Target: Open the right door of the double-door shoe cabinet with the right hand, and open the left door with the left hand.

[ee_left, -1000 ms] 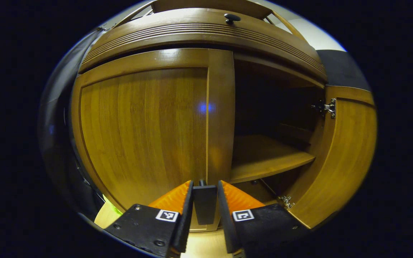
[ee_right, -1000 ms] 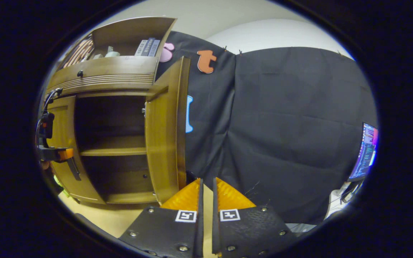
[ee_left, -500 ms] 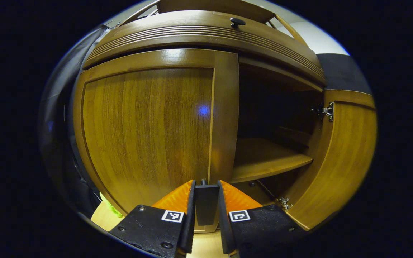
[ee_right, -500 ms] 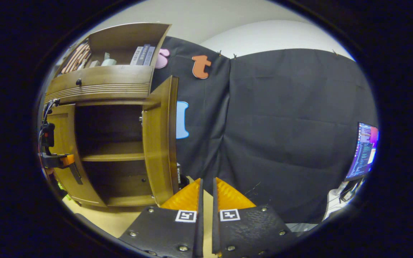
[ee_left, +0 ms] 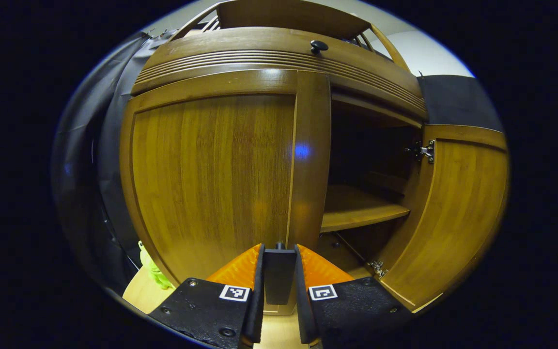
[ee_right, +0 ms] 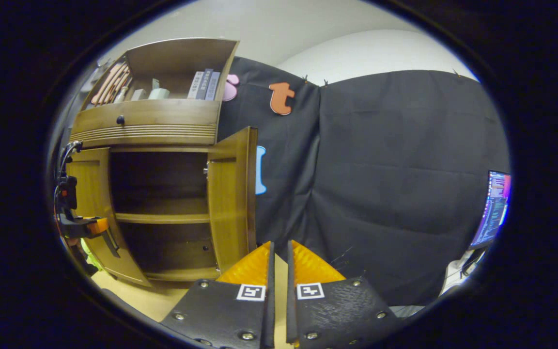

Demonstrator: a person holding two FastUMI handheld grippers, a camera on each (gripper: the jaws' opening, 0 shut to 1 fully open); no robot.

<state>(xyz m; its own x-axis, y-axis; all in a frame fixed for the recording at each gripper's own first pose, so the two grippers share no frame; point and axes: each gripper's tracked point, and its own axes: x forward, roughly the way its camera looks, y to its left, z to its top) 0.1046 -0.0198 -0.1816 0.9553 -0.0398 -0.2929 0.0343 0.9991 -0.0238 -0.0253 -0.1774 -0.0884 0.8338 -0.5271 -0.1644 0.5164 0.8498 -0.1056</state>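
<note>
In the left gripper view, my left gripper (ee_left: 279, 249) is shut on the dark handle (ee_left: 279, 278) at the inner edge of the wooden left door (ee_left: 211, 179), which stands slightly ajar. The right door (ee_left: 453, 218) is swung wide open, baring the dark inside and a shelf (ee_left: 361, 211). In the right gripper view, my right gripper (ee_right: 279, 245) is shut with nothing between its fingers, down and to the right of the open right door (ee_right: 230, 198). At the far left of that view, the left gripper (ee_right: 100, 228) sits at the left door (ee_right: 90, 194).
A drawer with a dark knob (ee_left: 318, 46) runs above the doors, under an open shelf with books (ee_right: 204, 85). A yellow-green thing (ee_left: 150, 266) lies on the floor left of the cabinet. A lit monitor (ee_right: 494, 208) stands at the far right.
The left door has swung a little outward with the left gripper on its handle. The right gripper view has shifted slightly, and the gripper stays shut and clear of the right door.
</note>
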